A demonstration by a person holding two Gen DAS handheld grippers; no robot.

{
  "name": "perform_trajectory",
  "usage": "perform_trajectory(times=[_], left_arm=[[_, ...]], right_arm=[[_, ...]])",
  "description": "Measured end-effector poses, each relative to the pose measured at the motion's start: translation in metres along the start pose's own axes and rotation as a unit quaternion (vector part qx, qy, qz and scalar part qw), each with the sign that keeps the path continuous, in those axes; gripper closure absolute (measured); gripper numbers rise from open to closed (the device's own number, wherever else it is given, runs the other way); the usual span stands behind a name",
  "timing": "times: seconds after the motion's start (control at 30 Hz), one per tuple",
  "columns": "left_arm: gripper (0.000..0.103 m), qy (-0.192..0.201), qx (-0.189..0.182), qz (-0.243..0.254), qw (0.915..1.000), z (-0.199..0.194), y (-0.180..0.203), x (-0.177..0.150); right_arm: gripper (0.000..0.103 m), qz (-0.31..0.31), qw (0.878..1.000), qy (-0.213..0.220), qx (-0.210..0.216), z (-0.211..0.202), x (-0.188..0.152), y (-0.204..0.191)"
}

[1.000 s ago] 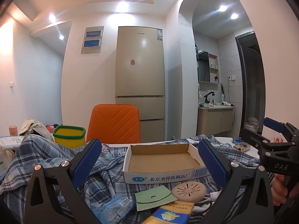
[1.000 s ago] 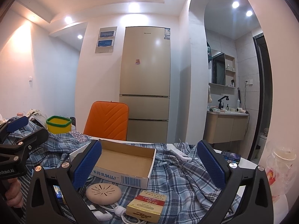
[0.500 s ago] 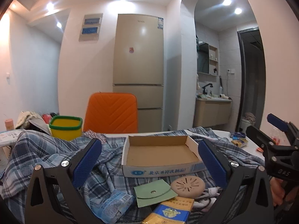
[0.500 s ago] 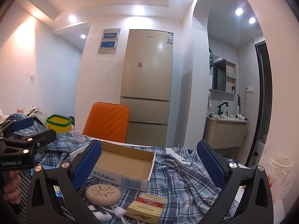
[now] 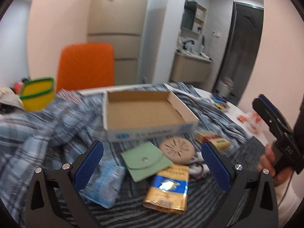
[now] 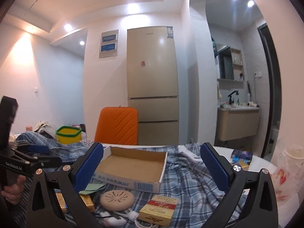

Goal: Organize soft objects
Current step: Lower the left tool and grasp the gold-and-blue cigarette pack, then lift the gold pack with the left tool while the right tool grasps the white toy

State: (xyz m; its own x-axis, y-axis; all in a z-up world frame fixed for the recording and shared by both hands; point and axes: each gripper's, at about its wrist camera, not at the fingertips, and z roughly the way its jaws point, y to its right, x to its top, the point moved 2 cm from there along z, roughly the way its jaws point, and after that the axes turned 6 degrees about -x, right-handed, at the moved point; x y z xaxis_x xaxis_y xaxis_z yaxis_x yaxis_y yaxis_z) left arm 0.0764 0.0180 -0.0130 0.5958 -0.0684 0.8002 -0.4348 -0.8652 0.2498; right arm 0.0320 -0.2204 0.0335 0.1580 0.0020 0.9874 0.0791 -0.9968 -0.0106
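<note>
I read a blue-and-white plaid cloth, a plain brown cardboard tray with blue print on its white wall, a pale green pouch, a beige disc, a gold-and-blue packet, an orange chair and a yellow green-rimmed tub.

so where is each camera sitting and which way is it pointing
Left wrist: on the open left gripper, tilted down at the green pouch and cardboard box; the right gripper shows at its right.
Right wrist: on the open right gripper, level toward the fridge; the left gripper shows at its left.
Shared: box, round beige disc, orange chair.
</note>
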Motion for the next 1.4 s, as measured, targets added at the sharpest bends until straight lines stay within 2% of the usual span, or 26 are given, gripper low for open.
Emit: perform_trajectory(times=[0.07,0.13,0.23,0.33,0.43,0.6,0.77,0.83,0.87,0.93,1.03,1.13,1.2,1.27,1.33,1.4], left_arm=[[0.009,-0.023,-0.032,-0.001,0.9992,0.005,0.003,-0.003],[0.011,-0.049,-0.054,0.005,0.9973,0.01,0.008,-0.007],[0.013,-0.1,-0.063,0.013,0.9929,0.025,0.015,-0.016],[0.018,-0.143,-0.046,0.017,0.9884,0.04,0.017,-0.024],[0.02,-0.161,-0.04,0.013,0.9861,0.046,0.014,-0.028],[0.027,-0.201,-0.066,0.002,0.9774,0.058,0.011,-0.037],[0.027,-0.214,-0.059,0.009,0.9751,0.064,0.013,-0.042],[0.039,-0.211,-0.061,0.013,0.9755,0.064,0.014,-0.041],[0.05,-0.21,-0.061,0.014,0.9757,0.064,0.015,-0.041],[0.051,-0.202,-0.06,0.017,0.9775,0.062,0.015,-0.04],[0.052,-0.17,-0.044,0.03,0.9841,0.055,0.018,-0.035],[0.052,-0.12,-0.03,0.039,0.9916,0.044,0.021,-0.028],[0.052,-0.079,-0.026,0.037,0.9959,0.037,0.021,-0.024],[0.052,-0.038,0.006,0.039,0.9985,0.033,0.023,-0.022],[0.052,-0.002,0.045,0.069,0.9966,0.028,0.03,-0.022],[0.051,0.032,0.049,0.088,0.9944,0.018,0.037,-0.022]], right_arm=[[0.0,-0.001,1.0,-0.006,0.006,0.001,-0.001,-0.001],[0.0,-0.002,1.0,-0.009,0.011,0.002,-0.002,-0.002],[0.0,-0.001,1.0,-0.013,0.017,0.002,-0.003,-0.003],[0.0,0.006,0.999,-0.023,0.022,0.003,-0.004,-0.001],[0.0,0.017,0.999,-0.032,0.019,0.005,-0.005,0.003],[0.0,0.028,0.998,-0.048,0.02,0.009,-0.006,0.008],[0.0,0.021,0.998,-0.051,0.021,0.01,-0.007,0.005],[0.0,0.021,0.998,-0.05,0.021,0.01,-0.007,0.005],[0.0,0.021,0.998,-0.051,0.021,0.01,-0.007,0.005],[0.0,0.022,0.998,-0.053,0.022,0.011,-0.008,0.005],[0.0,0.024,0.997,-0.062,0.03,0.012,-0.009,0.003],[0.0,0.023,0.996,-0.073,0.037,0.014,-0.011,0.001],[0.0,0.016,0.996,-0.084,0.026,0.017,-0.014,-0.001],[0.0,0.009,0.993,-0.111,0.036,0.023,-0.018,-0.004],[0.003,0.001,0.988,-0.148,0.047,0.033,-0.025,-0.009],[0.007,0.0,0.978,-0.196,0.071,0.045,-0.036,-0.014]])
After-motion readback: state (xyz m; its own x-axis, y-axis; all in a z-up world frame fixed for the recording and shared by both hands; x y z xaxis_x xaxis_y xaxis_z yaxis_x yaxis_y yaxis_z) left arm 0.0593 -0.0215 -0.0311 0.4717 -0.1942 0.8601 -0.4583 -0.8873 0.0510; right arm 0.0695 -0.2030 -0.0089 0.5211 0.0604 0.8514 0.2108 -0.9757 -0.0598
